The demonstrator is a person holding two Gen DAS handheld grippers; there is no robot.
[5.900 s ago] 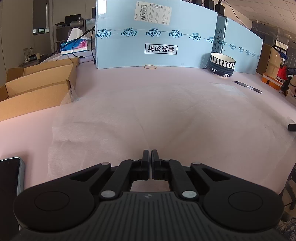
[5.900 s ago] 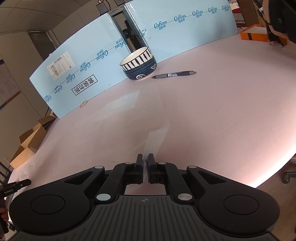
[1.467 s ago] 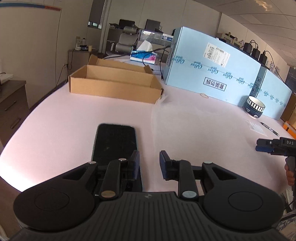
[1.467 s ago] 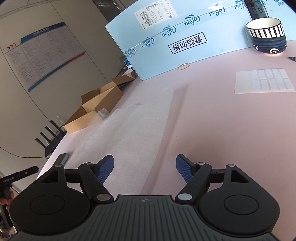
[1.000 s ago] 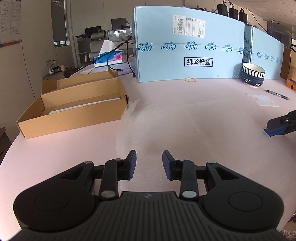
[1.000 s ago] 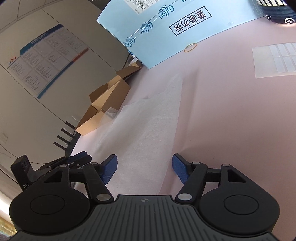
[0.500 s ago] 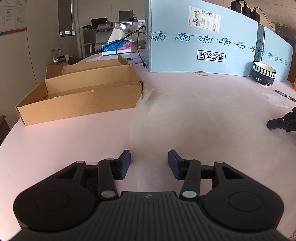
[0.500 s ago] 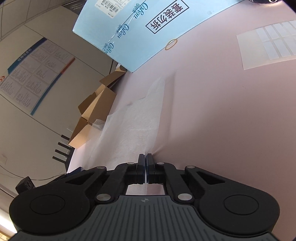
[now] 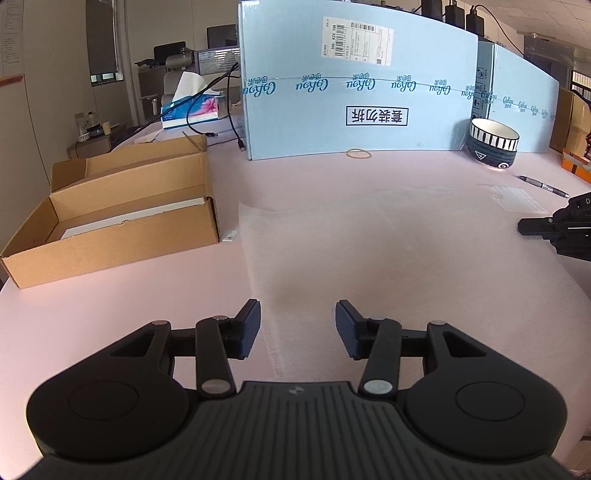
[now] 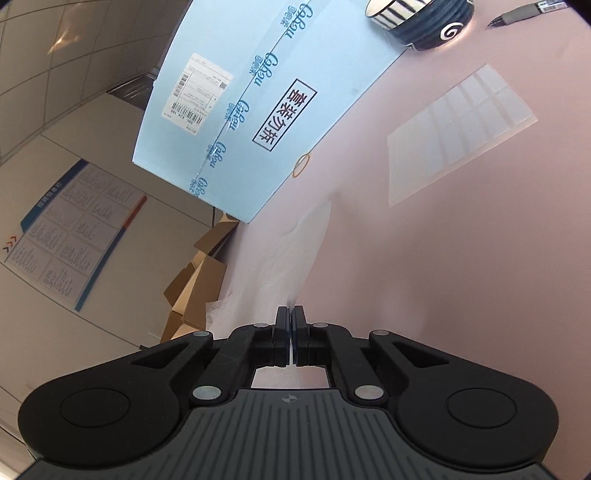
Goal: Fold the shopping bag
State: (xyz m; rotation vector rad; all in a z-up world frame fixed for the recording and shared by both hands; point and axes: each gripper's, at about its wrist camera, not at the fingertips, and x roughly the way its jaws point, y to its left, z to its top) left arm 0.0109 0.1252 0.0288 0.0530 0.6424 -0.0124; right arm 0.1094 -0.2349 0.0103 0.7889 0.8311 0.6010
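Pinching the near right edge of a thin, translucent shopping bag (image 10: 295, 258), the right tongs (image 10: 289, 314) have snapped from wide apart a second ago to fully closed, with the film caught between the pads and rising in a soft ridge ahead of them. The wrist view has also tilted sharply since then, so the blue carton (image 10: 258, 99) and the striped bowl (image 10: 424, 22) now run diagonally across the picture, a sign the hand has rolled as it took hold.

The bag lies spread on the pink counter (image 9: 110, 295), its left edge just beside an open cardboard box (image 9: 110, 221) and its far edge short of a rubber band (image 9: 359, 153) at the foot of the carton. The left tongs (image 9: 297, 328) hover at a middling width over the bag's near left edge, nothing pressed between the pads; they stood slightly narrower a second ago. In the left wrist view the right tongs show as a dark shape (image 9: 554, 230) at the far right, low over the bag's right side.

A sheet of labels (image 10: 458, 136) and a pen (image 10: 524, 14) lie clear of the bag on the right.

With one edge now gripped, the fold appears ready to begin from the right, probably by carrying that edge over towards the box side. The left tongs look placed either to pin the film or to take the matching corner. So light a film may slide or crumple if drawn too quickly.
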